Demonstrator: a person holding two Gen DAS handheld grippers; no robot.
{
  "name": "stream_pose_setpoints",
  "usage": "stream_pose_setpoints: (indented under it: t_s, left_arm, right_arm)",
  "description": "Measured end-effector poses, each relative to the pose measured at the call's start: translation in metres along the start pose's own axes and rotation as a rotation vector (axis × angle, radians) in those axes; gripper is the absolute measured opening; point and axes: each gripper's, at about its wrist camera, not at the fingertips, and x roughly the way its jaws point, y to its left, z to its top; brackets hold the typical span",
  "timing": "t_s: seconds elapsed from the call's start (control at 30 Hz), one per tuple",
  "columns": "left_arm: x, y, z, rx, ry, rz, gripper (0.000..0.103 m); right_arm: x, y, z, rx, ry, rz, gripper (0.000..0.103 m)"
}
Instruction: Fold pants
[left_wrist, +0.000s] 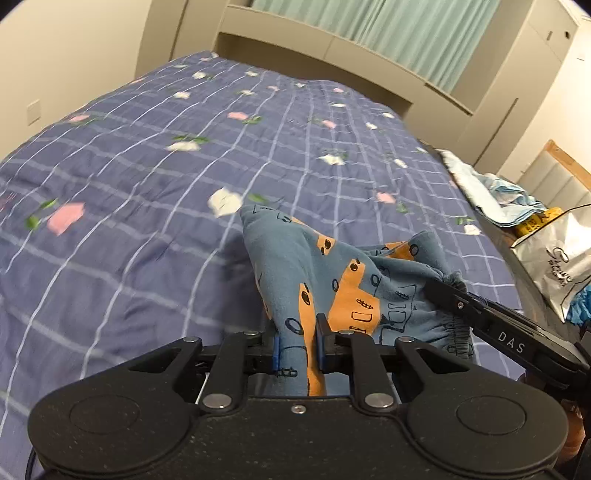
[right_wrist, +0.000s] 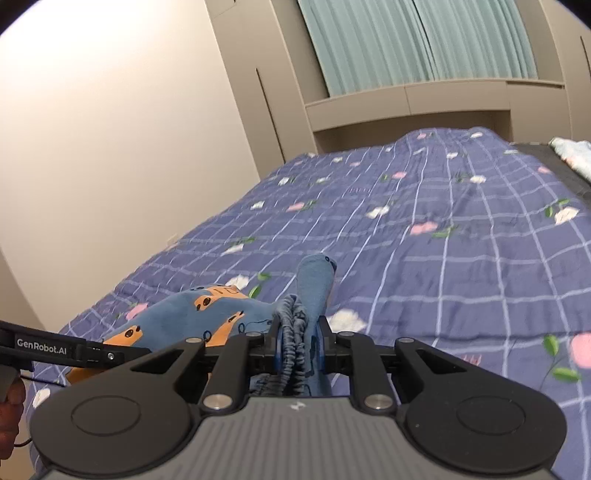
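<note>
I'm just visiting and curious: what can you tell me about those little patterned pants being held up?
The pants are small, of soft blue knit cloth printed with orange shapes and dark outline drawings. They have a gathered elastic waistband. They are bunched and crumpled, not yet folded, lifted partly off the purple checked bedspread. The left tool pinches a fold of the cloth, and the right tool is shut on the waistband.

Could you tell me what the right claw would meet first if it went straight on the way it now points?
The right claw is shut on the pants, so it would likely push that bunched fabric into the quilt ahead; depth is unclear.
</note>
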Motion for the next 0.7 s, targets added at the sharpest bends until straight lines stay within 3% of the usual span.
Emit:
stream_pose_setpoints:
  t_s: [0.33,0.7]
  left_arm:
    - [0.052,-0.042,0.042,0.050,-0.027,-0.083,0.019]
    - [0.117,-0.059,0.057,0.052,0.019,-0.087,0.019]
  right_arm:
    - [-0.003,-0.049,0.035,0.013,-0.082,-0.091,0.019]
    - [0.031,-0.095,0.044,0.027,-0.057,-0.157,0.019]
